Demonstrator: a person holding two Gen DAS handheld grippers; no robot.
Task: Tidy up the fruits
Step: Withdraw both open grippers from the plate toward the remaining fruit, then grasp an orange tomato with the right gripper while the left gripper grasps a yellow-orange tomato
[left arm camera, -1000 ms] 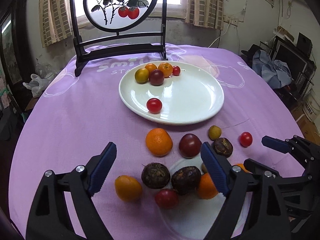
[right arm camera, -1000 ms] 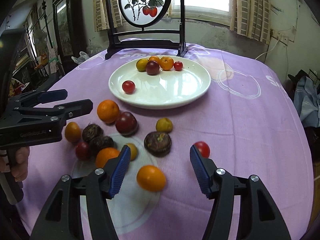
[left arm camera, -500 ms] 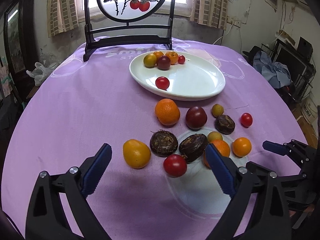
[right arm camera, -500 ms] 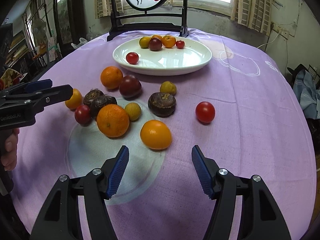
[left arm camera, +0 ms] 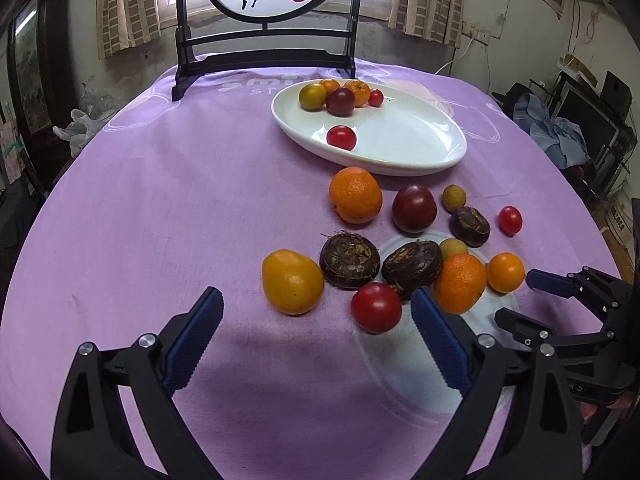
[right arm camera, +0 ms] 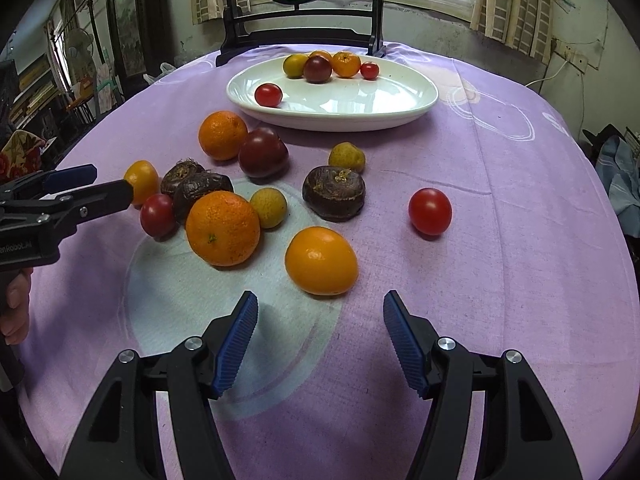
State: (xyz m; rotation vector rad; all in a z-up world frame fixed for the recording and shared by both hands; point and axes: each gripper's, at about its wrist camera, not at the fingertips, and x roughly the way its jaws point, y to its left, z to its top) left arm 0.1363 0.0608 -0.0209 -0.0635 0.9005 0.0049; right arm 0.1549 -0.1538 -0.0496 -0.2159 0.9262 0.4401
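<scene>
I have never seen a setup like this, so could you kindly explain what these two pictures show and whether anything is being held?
A person holds a two-finger gripper in each hand; each picture comes from a camera looking along one gripper's fingers. The left gripper and right gripper are both open and hold nothing. On the purple tablecloth a white plate carries a few small fruits. More lie loose in front of it, among them an orange, a red tomato and dark brown water chestnuts.

Bare purple tablecloth [left arm camera: 160, 208] at left offers passage; clustered fruit [left arm camera: 400, 248] and far white plate [left arm camera: 420, 160] obstruct right.
</scene>
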